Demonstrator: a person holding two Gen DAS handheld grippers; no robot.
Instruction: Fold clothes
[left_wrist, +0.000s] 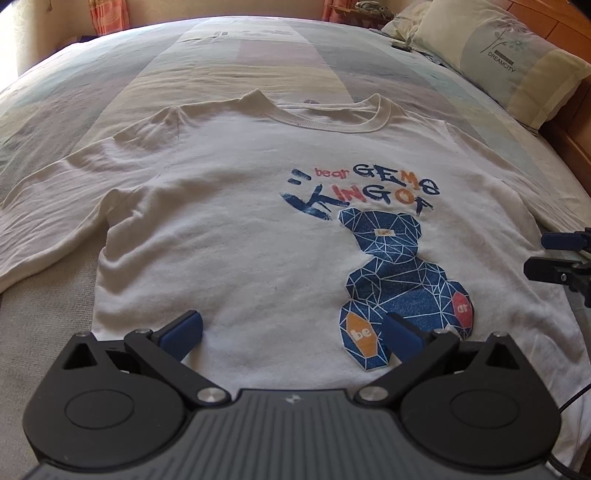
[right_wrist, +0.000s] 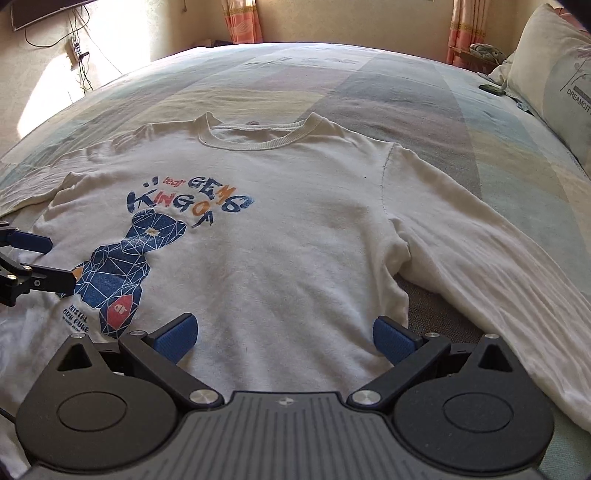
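Note:
A white long-sleeved shirt with a blue bear print lies flat and face up on the bed, collar at the far end. My left gripper hovers open over its lower hem, left of the bear's feet. My right gripper stands open above the shirt near the hem on the right side, its right finger close to the side seam. The right gripper also shows at the right edge of the left wrist view, and the left gripper at the left edge of the right wrist view. Both sleeves lie spread outward.
The bed has a pastel patchwork cover. A pillow with printed letters lies at the head on the right, and a small dark object sits beside it. Orange curtains and wall cables are beyond the far edge.

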